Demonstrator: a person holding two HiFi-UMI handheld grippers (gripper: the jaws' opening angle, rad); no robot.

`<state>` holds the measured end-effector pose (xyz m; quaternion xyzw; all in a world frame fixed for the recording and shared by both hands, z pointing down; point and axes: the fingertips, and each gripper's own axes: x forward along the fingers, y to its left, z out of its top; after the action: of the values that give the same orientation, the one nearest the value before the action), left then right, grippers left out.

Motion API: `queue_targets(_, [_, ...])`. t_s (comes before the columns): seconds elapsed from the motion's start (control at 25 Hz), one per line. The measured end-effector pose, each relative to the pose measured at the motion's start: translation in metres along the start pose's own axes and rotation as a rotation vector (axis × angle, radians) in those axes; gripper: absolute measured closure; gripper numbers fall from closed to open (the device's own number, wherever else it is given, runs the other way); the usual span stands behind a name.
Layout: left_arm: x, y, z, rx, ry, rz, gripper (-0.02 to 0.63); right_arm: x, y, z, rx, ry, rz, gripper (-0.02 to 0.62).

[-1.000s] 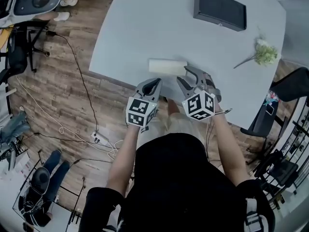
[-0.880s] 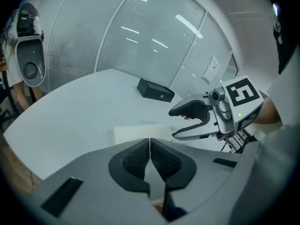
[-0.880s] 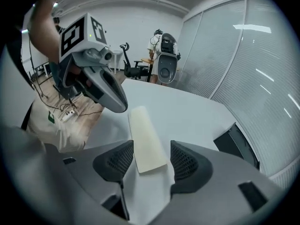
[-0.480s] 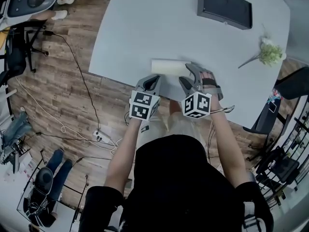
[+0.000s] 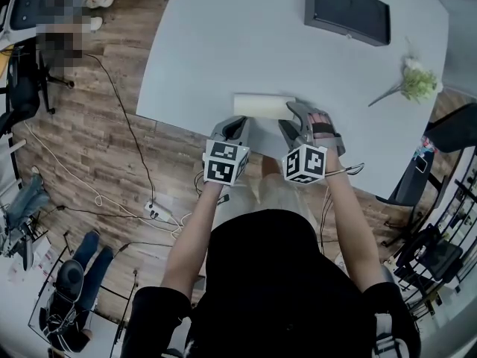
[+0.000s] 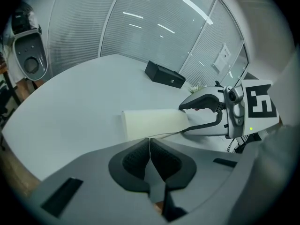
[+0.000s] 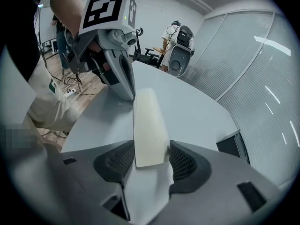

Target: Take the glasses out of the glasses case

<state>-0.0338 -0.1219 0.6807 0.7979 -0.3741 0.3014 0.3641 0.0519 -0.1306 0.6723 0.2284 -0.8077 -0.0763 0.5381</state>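
Left gripper (image 5: 238, 124) lowered near closed cream glasses case (image 5: 261, 104).

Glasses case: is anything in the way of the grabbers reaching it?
Nothing visible. The glasses case sits between the right gripper's jaws, which have just been closing; the shut left gripper has only table before it.

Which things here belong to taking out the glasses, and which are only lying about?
Job: cream glasses case; right gripper, jaws just closing, the case end between them; left gripper, shut and empty.
Lying about: black box; flower sprig.
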Motion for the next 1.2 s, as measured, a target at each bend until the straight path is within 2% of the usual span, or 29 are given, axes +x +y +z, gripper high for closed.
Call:
queue_targets(0.56, [0.002, 0.006, 0.002, -0.018, -0.006, 0.014, 0.583, 0.000, -0.002, 0.001, 0.014, -0.010, 0.067, 0.354])
queue_targets(1.08, [0.005, 0.008, 0.006, -0.037, -0.008, 0.015, 0.583, -0.002, -0.012, 0.003, 0.124, -0.029, 0.165, 0.348])
queue_targets(1.2, [0.002, 0.005, 0.007, -0.050, -0.003, -0.004, 0.583, -0.010, -0.015, 0.009, 0.119, -0.042, 0.144, 0.388])
